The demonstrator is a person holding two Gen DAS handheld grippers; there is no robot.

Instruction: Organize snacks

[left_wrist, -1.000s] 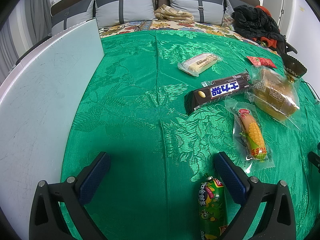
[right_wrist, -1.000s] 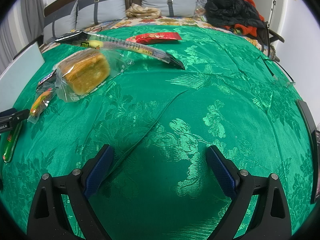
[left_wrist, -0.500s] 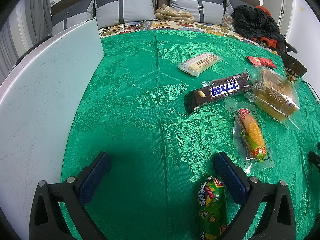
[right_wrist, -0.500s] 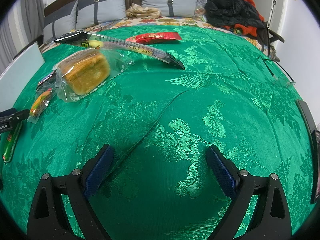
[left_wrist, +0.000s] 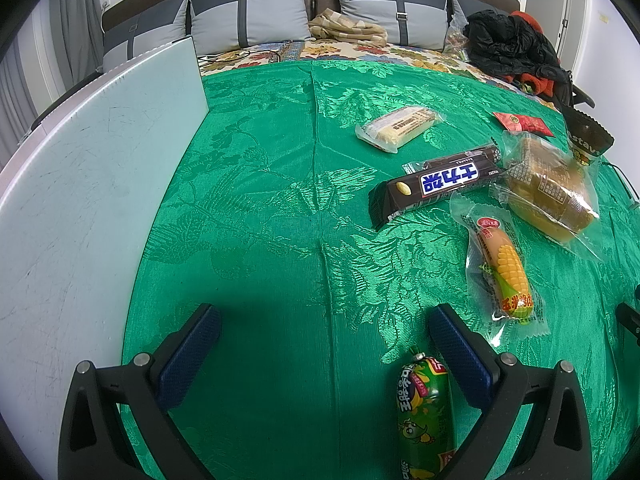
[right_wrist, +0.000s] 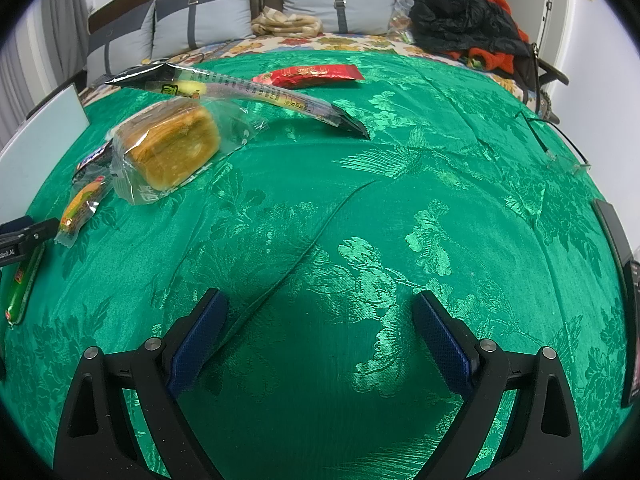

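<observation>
1. Hovering over the green cloth (left_wrist: 260,200), my left fingers (left_wrist: 320,356) stand spread wide and grip nothing.
2. My right fingers (right_wrist: 320,336) are equally wide apart, empty, above bare cloth.
3. A green sausage stick (left_wrist: 426,412) lies nearest, just beside the inner face of my left gripper's right-hand finger (left_wrist: 460,356); contact cannot be determined.
4. A corn sausage pack (left_wrist: 504,268) lies farther right, near a bagged bread loaf (left_wrist: 548,192).
5. A brown chocolate bar (left_wrist: 436,184) sits left of the loaf, its far end touching the loaf's bag.
6. A pale wrapped cake (left_wrist: 400,128) lies farther back, apart from the rest.
7. A red packet (right_wrist: 312,74) lies at the far side, behind a long dark snack bag (right_wrist: 240,88).
8. A white board (left_wrist: 80,200) borders the cloth on the left.
</observation>
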